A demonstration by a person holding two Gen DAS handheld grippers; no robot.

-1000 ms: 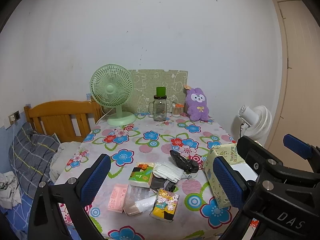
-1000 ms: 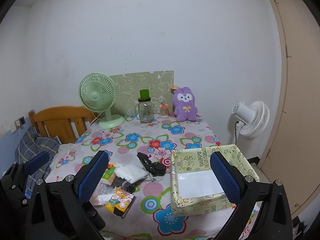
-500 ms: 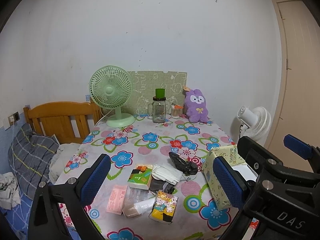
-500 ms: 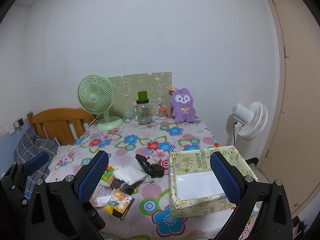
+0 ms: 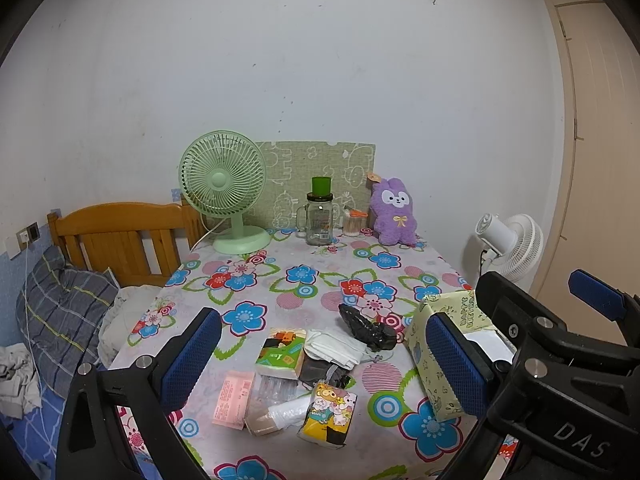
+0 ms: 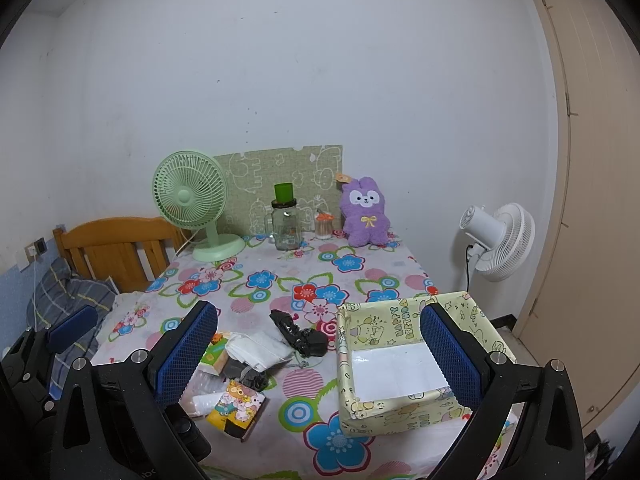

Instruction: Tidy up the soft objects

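Observation:
A heap of soft things lies near the table's front: a green tissue pack [image 5: 280, 354], a white folded mask [image 5: 334, 347], a black crumpled bag [image 5: 366, 328], a pink packet [image 5: 233, 398] and a yellow cartoon tissue pack [image 5: 328, 414]. To their right stands an open yellow gift box [image 6: 408, 360], empty inside. A purple plush rabbit [image 6: 365, 213] sits at the back. My left gripper [image 5: 320, 364] hovers open above the heap. My right gripper [image 6: 316, 354] is open too, between heap and box, holding nothing.
A green desk fan [image 5: 224, 184], a glass jar with a green lid [image 5: 319, 216] and a small jar [image 5: 352, 224] line the table's back by a green board. A wooden headboard [image 5: 124, 232] and bedding are left; a white floor fan [image 6: 500, 240] and a door are right.
Both grippers have drawn back and risen slightly, so the table sits a little lower and farther in both views. Nothing on the table has moved.

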